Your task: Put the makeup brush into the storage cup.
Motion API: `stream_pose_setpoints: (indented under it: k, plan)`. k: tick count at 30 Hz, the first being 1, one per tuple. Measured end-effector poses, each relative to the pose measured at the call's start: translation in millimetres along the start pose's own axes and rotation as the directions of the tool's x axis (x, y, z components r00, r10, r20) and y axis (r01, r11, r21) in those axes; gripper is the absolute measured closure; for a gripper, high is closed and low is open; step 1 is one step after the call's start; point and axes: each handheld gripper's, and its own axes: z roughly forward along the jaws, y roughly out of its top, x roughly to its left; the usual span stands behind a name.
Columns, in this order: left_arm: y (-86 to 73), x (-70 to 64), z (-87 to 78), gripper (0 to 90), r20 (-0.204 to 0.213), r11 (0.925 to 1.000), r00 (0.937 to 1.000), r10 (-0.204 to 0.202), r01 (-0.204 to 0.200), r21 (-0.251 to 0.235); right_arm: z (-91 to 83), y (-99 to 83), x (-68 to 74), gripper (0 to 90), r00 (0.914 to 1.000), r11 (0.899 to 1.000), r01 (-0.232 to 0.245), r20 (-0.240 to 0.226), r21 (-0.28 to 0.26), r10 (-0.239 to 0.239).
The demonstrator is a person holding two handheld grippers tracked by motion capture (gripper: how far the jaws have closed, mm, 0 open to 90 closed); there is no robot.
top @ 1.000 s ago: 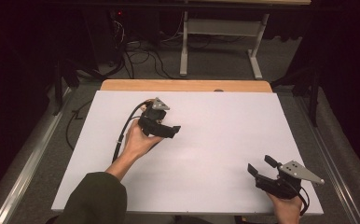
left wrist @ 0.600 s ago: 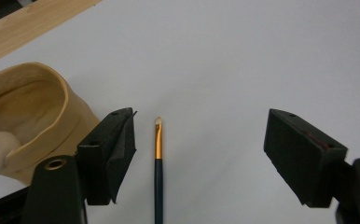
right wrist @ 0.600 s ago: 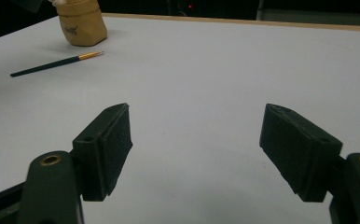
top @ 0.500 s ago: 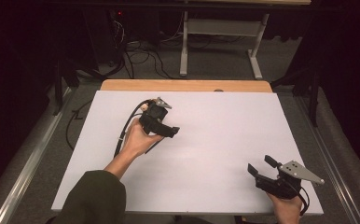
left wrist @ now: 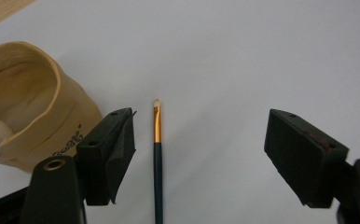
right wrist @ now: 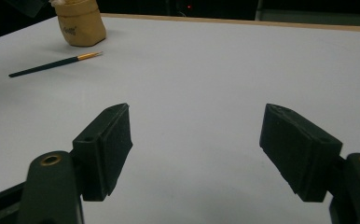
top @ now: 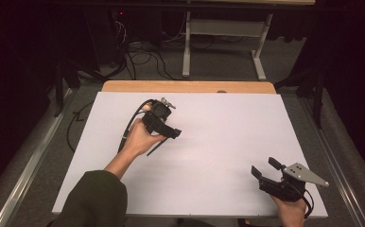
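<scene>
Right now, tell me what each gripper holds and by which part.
Nothing is held. The left gripper is open over the paintbrush, not touching it. The right gripper is open over bare table.

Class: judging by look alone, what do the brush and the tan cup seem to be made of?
Brush: dark, glossy handle, probably painted wood; shiny gold band, likely metal; pale bristle tip. Cup: matte tan, soft and creased at the rim, perhaps silicone or rubber.

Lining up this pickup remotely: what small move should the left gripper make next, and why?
Probably lower the left gripper straight down and close. Its jaws stand open astride the paintbrush, which lies flat on the table, nearer one jaw; the tan pouch sits just beside that jaw.
</scene>
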Motion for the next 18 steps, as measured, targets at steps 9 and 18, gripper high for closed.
stream_pose_setpoints:
  k: [9,18]
  plan:
    - [5.5,1.7,4.5,24.8,0.001,0.9987,0.9999,-0.013,0.013,0.05,0.0,-0.1,0.0,26.8,1.0,1.0,-0.004,-0.001,0.002,0.004]
    - [8.7,4.5,9.2,24.3,-0.007,0.9963,0.9996,-0.028,0.028,0.081,0.4,-0.1,-0.2,26.8,1.0,1.0,-0.002,-0.001,0.003,0.002]
